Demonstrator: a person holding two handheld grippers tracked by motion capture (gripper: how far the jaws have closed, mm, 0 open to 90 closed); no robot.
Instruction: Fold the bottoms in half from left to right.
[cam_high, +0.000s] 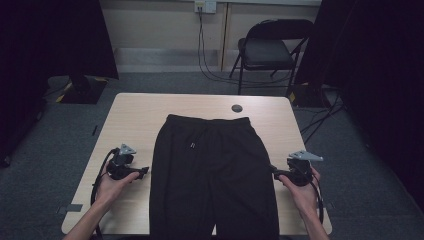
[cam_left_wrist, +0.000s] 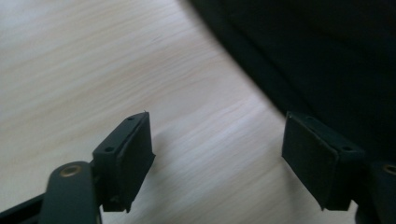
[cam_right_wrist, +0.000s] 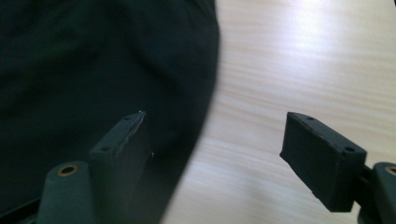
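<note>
Black drawstring trousers (cam_high: 212, 175) lying flat on desk (cam_high: 135, 112); left claw (cam_high: 145, 171) and right claw (cam_high: 272, 170), jaws apart, flanking side seams, seemingly readying to fold.

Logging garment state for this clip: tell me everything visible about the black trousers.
The trousers are plain black, of soft-looking fabric, with a gathered waistband and a drawcord at the front. They lie flat and spread on the table, waistband at the far side, legs together running to the near edge. The left hand-held gripper and the right hand-held gripper, both open, flank their side edges; contact cannot be told.
</note>
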